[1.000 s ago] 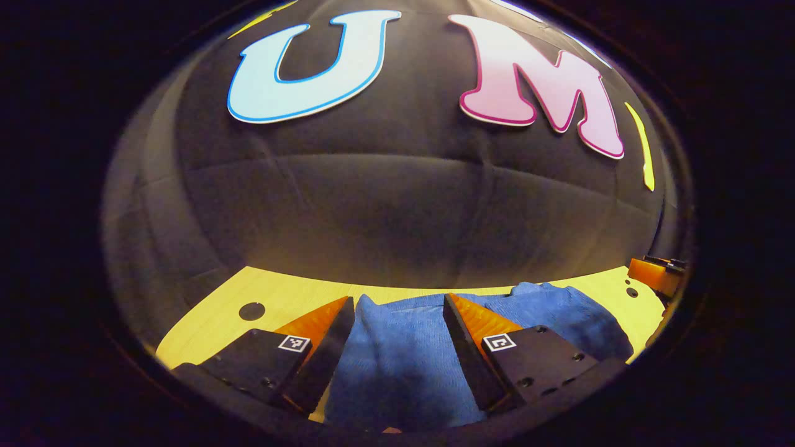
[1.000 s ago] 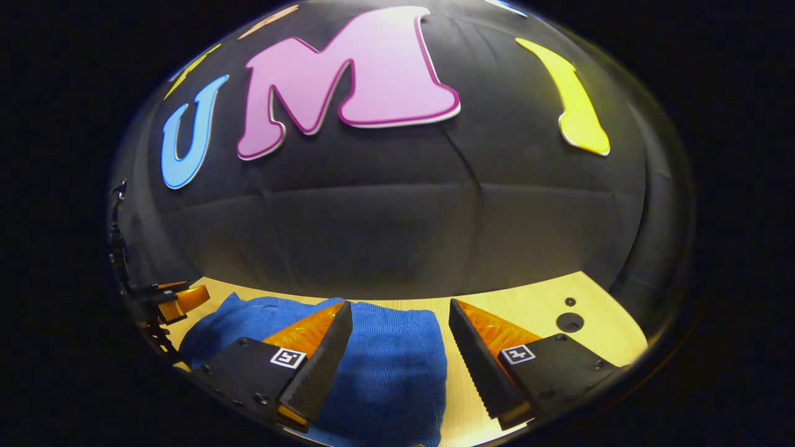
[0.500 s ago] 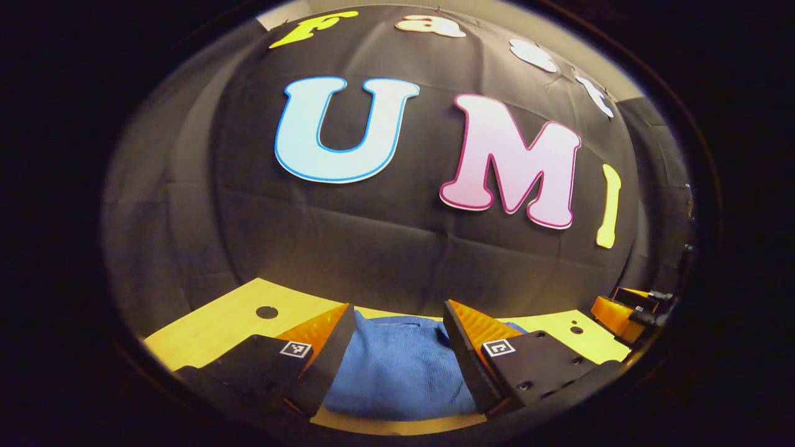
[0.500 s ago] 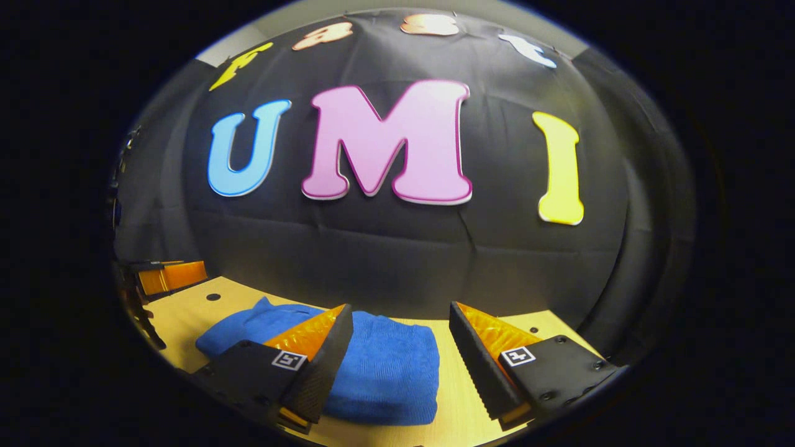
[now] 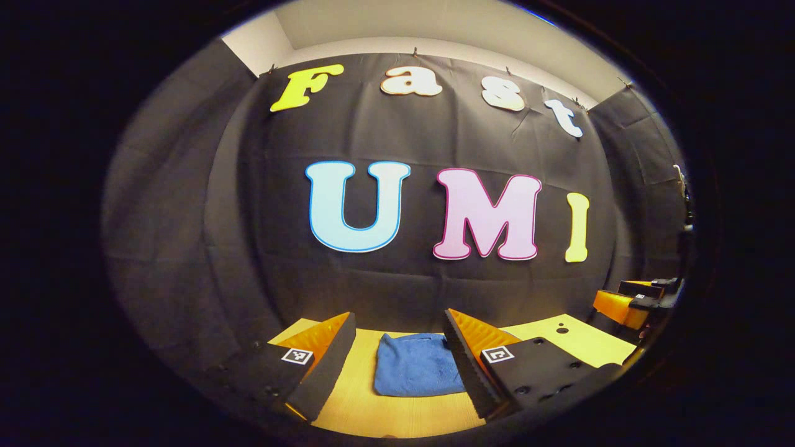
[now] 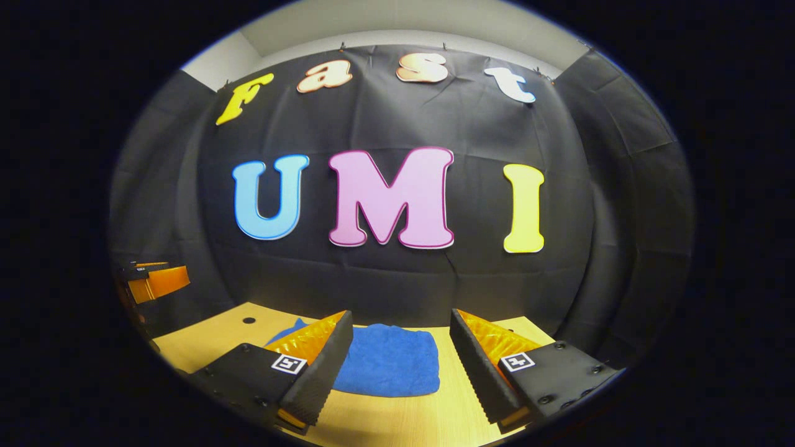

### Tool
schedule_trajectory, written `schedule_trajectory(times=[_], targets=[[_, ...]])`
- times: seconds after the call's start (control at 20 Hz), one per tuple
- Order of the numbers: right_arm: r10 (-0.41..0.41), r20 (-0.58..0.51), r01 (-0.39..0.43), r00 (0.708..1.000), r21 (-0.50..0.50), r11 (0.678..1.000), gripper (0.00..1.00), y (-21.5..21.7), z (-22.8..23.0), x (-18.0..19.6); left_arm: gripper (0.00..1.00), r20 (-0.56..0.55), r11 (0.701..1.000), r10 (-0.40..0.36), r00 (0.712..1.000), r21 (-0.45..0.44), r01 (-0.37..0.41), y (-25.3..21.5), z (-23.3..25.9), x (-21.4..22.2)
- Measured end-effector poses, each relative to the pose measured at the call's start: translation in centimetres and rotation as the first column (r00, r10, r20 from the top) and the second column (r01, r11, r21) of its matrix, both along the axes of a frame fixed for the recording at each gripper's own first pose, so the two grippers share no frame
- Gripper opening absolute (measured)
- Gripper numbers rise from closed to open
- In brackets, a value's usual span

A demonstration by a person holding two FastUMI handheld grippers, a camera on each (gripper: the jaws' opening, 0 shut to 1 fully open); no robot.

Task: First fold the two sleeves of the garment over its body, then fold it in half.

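Both my grippers stand with fingers spread and nothing between them: the left gripper (image 5: 397,357) and the right gripper (image 6: 400,360) have drawn back and up from the blue garment (image 6: 388,360), which a second ago lay close under my fingertips. It now rests apart from me as a compact folded bundle on the wooden table (image 6: 397,422), near the black cloth wall (image 6: 404,279). By my reading, the folding is finished.
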State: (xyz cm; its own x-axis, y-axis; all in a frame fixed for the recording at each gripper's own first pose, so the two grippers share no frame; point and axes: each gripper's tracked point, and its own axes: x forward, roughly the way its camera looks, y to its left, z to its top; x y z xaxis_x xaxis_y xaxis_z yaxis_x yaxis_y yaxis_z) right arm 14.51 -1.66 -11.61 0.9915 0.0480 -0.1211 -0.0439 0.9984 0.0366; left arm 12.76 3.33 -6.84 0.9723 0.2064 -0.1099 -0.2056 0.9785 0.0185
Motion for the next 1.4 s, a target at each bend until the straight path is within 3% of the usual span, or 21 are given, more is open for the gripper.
schedule_trajectory(times=[0.05, 0.1, 0.2, 0.25, 0.35, 0.45, 0.5, 0.6, 0.8, 1.0, 1.4], targets=[[0.003, 0.011, -0.002, 1.0, -0.02, 1.0, 0.92, -0.1, 1.1, -1.7, 0.8, 0.008, 1.0, 0.003, 1.0, 0.004, -0.003, -0.6, 1.3, -1.9], [0.013, 0.022, -0.012, 1.0, -0.04, 0.999, 0.97, 0.2, 2.3, -3.3, 0.8, 0.015, 1.0, 0.008, 1.0, 0.006, -0.008, -1.0, 2.4, -3.7], [0.045, 0.036, -0.042, 0.998, -0.082, 0.996, 0.92, 1.1, 4.3, -6.4, 0.81, 0.021, 0.999, 0.038, 0.999, 0.037, -0.039, -1.4, 4.5, -7.8], [0.071, 0.041, -0.067, 0.997, -0.099, 0.993, 0.97, 1.8, 5.2, -7.9, 0.81, 0.026, 0.997, 0.06, 0.998, 0.057, -0.061, -1.0, 5.0, -9.7], [0.137, 0.024, -0.133, 0.99, -0.118, 0.984, 0.97, 3.5, 6.3, -10.9, 0.81, 0.025, 0.993, 0.077, 0.997, 0.087, -0.079, -1.3, 5.6, -13.3], [0.185, -0.013, -0.185, 0.983, -0.09, 0.979, 0.92, 5.1, 6.8, -13.6, 0.81, -0.008, 0.994, 0.06, 0.998, 0.096, -0.059, -2.6, 5.1, -16.3], [0.205, -0.021, -0.205, 0.979, -0.063, 0.977, 0.98, 6.1, 7.3, -14.9, 0.81, -0.02, 0.994, 0.055, 0.998, 0.101, -0.053, -3.0, 5.1, -17.5], [0.217, -0.02, -0.218, 0.976, -0.047, 0.975, 0.98, 6.9, 8.4, -16.5, 0.81, -0.023, 0.993, 0.035, 0.999, 0.112, -0.032, -4.1, 5.7, -19.4], [0.247, -0.04, -0.249, 0.968, -0.057, 0.967, 0.98, 7.4, 10.0, -18.5, 0.81, -0.046, 0.997, -0.037, 0.998, 0.066, 0.04, -7.7, 6.1, -20.8], [0.205, -0.02, -0.205, 0.979, -0.006, 0.979, 0.97, 6.0, 11.2, -18.9, 0.81, -0.034, 0.997, -0.068, 0.997, 0.025, 0.069, -9.3, 7.2, -21.0], [0.198, 0.021, -0.199, 0.98, 0.034, 0.979, 0.98, 6.8, 12.5, -18.3, 0.81, 0.026, 0.999, 0.019, 0.999, 0.038, -0.02, -5.8, 10.3, -22.2]])
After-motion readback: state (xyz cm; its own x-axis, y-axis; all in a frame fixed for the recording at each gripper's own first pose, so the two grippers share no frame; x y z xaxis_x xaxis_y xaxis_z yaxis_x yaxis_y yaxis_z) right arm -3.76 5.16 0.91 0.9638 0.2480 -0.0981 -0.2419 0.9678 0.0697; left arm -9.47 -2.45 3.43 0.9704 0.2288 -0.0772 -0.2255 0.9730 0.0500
